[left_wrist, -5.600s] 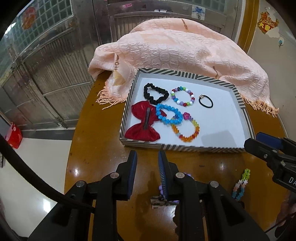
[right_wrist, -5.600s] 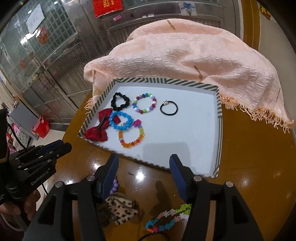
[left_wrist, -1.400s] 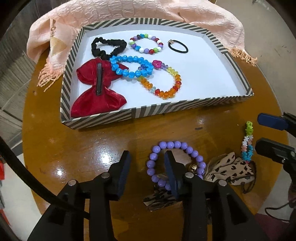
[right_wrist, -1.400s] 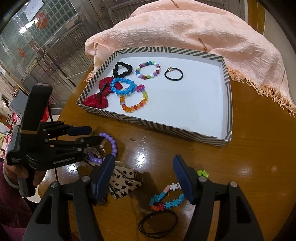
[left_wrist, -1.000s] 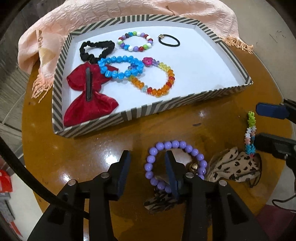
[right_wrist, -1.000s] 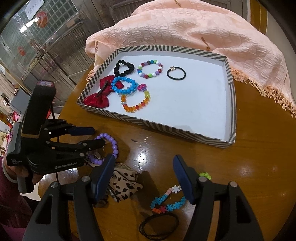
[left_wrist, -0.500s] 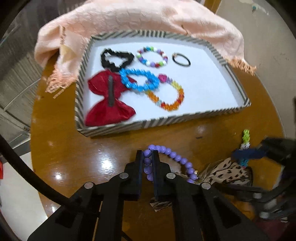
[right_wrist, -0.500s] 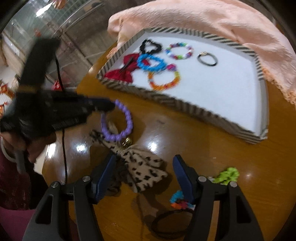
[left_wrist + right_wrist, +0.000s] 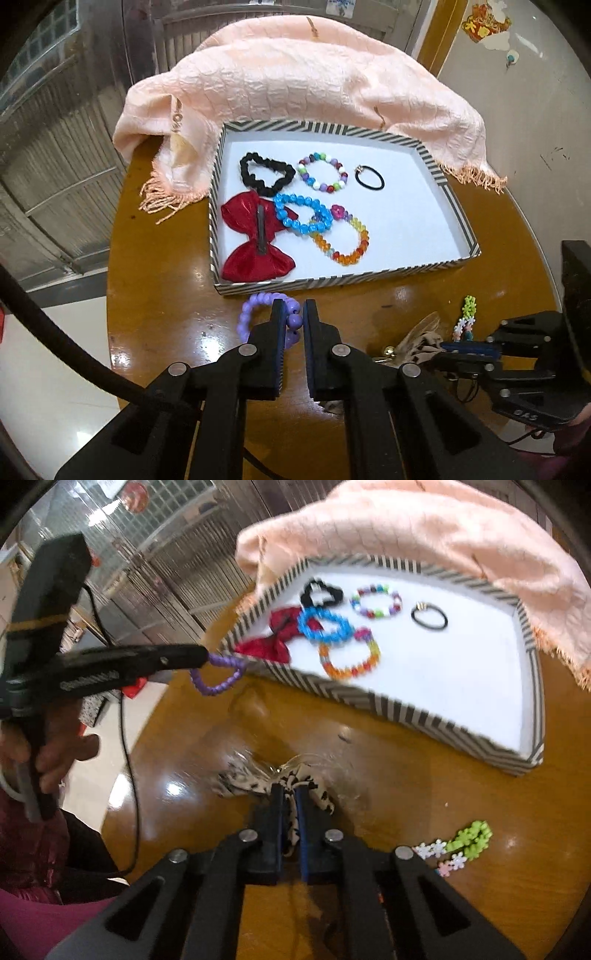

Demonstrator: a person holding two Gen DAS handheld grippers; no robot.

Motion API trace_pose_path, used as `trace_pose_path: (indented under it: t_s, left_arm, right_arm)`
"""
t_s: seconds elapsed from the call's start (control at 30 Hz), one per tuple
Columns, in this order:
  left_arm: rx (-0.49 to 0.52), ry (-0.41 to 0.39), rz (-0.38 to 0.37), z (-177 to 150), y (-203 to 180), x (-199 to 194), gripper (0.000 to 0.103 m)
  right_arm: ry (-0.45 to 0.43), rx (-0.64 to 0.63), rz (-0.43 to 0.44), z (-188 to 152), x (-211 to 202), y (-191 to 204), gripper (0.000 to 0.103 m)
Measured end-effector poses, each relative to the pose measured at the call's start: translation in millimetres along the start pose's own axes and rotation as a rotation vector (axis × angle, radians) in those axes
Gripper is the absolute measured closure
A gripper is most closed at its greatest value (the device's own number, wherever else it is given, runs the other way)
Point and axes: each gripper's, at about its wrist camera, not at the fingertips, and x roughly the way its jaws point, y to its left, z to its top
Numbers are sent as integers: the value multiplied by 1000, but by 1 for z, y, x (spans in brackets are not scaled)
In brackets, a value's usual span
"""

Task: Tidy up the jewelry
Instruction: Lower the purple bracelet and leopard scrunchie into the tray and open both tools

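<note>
My left gripper is shut on a purple bead bracelet, which hangs from it above the wooden table just before the near rim of the striped tray. The right wrist view shows that gripper from the side, with the bracelet dangling near the tray's corner. My right gripper points down at a leopard-print hair bow. Its jaws are closing, and the bow's fabric is pinched between the pads. The tray holds a red bow, a black scrunchie, bead bracelets and a black hair tie.
A flower-bead bracelet lies on the table right of my right gripper. A peach scarf is draped behind the tray. The round table's edge runs close on the left. A person's hand holds the left gripper.
The left gripper shut on the purple bracelet and lifted it off the table toward the tray. The right gripper moved left over the leopard bow and closed on it.
</note>
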Motion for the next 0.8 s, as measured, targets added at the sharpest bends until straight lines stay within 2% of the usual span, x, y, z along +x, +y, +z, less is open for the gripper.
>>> trace_pose_path:
  t_s: [0.23, 0.43, 0.63, 0.8]
  left_arm:
    - [-13, -26, -7, 7, -1, -12, 100]
    - [15, -64, -15, 28, -13, -28, 100]
    - [54, -85, -30, 53, -38, -32, 100]
    - [79, -72, -57, 71, -68, -13, 100]
  right_arm:
    - [-70, -31, -10, 14, -32, 9, 97]
    - [-149, -23, -47, 37, -62, -1, 97]
    - [-219, 24, -115, 63, -86, -32, 97]
    - [-230, 86, -177, 77, -87, -70, 97]
